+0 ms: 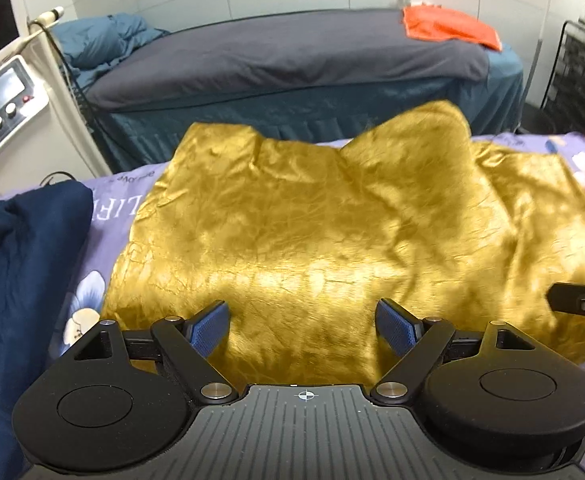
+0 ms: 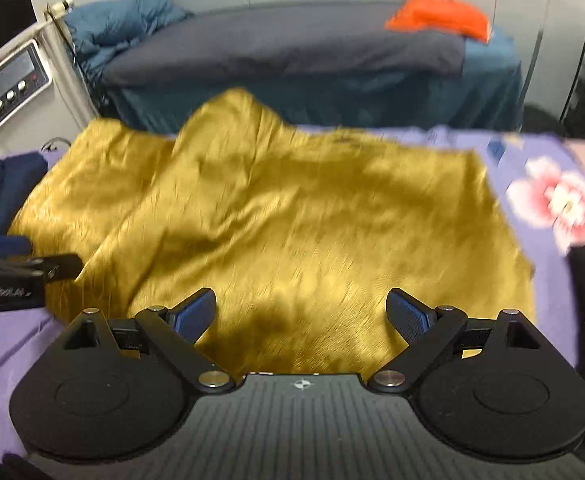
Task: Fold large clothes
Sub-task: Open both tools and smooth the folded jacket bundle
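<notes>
The left gripper (image 1: pixel 303 326) is held low over the near edge of the gold garment (image 1: pixel 332 240), pointed toward the far side of the bed, with its blue-padded fingers (image 1: pixel 211 328) spread wide and nothing caught between them. The right gripper (image 2: pixel 301 316) is posed the same way, level and just above the near part of the gold garment (image 2: pixel 272 220), its jaws also wide apart and empty. The two tools are side by side: in the left wrist view the right gripper's black finger (image 1: pixel 580 300) is seen at the right edge over the cloth, and in the right wrist view the left gripper (image 2: pixel 20 264) is seen at the left edge, near the garment's near left border. The garment is laid across a lilac flowered bedsheet (image 2: pixel 552 200), spread broadly but not flat; it is a shiny, crinkled gold fabric, creased throughout, with a raised fold humped up along its far edge and diagonal ridges running across the middle. A dark navy cloth (image 1: pixel 20 260) is bunched at the garment's left, just beside it. Beyond the bed, a second bed with a grey cover (image 1: pixel 292 56) is seen, with an orange cloth (image 1: pixel 448 28) lying on its far right end and a white machine (image 1: pixel 4 116) standing to the left. The right wrist view is blurred.
</notes>
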